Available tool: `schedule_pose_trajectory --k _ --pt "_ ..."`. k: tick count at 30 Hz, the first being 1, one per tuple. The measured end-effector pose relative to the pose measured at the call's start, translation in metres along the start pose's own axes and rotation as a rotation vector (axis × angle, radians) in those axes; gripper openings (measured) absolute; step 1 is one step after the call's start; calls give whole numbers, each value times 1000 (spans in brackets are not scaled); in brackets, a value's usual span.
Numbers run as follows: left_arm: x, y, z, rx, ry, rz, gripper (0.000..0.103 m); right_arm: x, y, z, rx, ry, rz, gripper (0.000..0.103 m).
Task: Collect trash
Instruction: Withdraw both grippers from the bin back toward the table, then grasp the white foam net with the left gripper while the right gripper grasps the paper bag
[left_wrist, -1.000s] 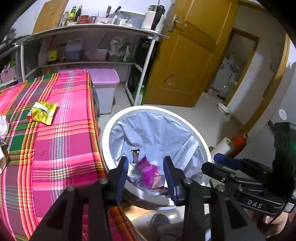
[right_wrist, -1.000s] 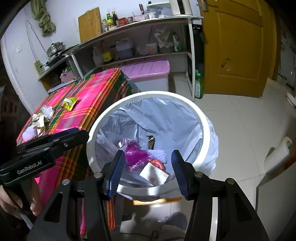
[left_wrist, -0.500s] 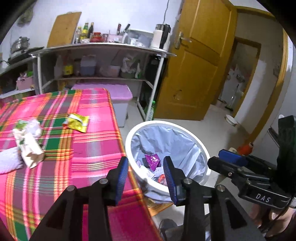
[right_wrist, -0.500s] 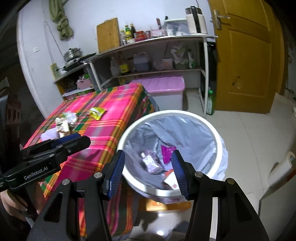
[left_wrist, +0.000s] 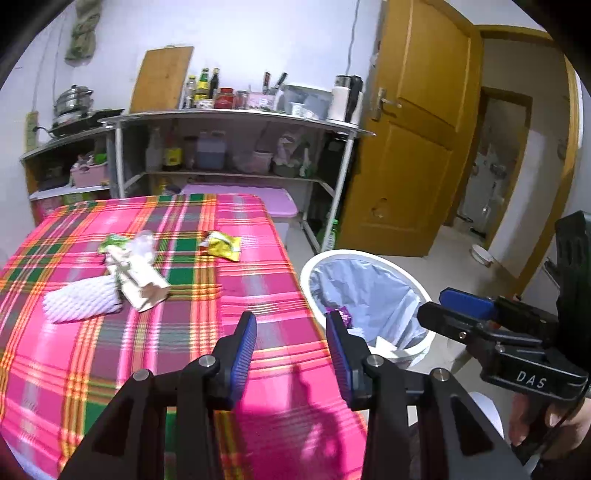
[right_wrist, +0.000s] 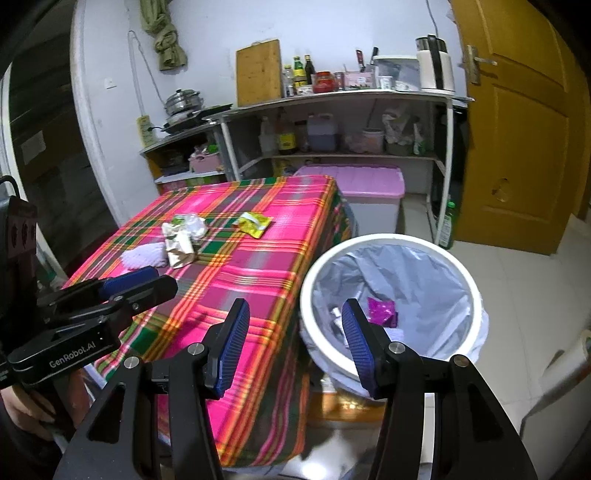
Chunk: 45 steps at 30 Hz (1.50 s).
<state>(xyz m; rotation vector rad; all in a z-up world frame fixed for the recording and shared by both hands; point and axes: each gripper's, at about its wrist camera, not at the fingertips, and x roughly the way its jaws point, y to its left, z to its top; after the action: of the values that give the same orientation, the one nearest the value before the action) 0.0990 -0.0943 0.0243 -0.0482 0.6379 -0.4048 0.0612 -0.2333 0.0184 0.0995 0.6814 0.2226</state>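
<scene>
A white trash bin (left_wrist: 408, 275) with a grey liner stands on the floor right of the table; it also shows in the right wrist view (right_wrist: 469, 284) with a purple wrapper (right_wrist: 382, 310) inside. On the pink plaid tablecloth (left_wrist: 110, 354) lie a yellow-green snack packet (left_wrist: 221, 245), a crumpled paper and plastic pile (left_wrist: 133, 266) and a white foam net (left_wrist: 83, 302). My left gripper (left_wrist: 291, 343) is open and empty above the table's near right part. My right gripper (right_wrist: 293, 341) is open and empty over the table corner beside the bin.
A metal shelf unit (left_wrist: 236, 147) with bottles and jars stands behind the table. A pink-lidded storage box (right_wrist: 365, 192) sits under it. A wooden door (left_wrist: 413, 155) is at the right. A green bottle (right_wrist: 447, 225) stands on the floor by the shelf leg.
Both grippers have pulled back and up from over the bin and swung left toward the table. The bin now looks smaller and the table trash has come into view.
</scene>
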Motion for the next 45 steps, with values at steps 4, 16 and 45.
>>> schedule_pose_trajectory --k 4,16,45 --pt "-11 11 -4 -14 -10 30 39 1 10 -1 -19 -2 11 54" --pt "-29 42 -18 -57 -11 75 39 12 33 -1 -59 23 59 58" --pt "-23 159 -3 -146 -8 265 48 91 103 37 -211 113 162 57"
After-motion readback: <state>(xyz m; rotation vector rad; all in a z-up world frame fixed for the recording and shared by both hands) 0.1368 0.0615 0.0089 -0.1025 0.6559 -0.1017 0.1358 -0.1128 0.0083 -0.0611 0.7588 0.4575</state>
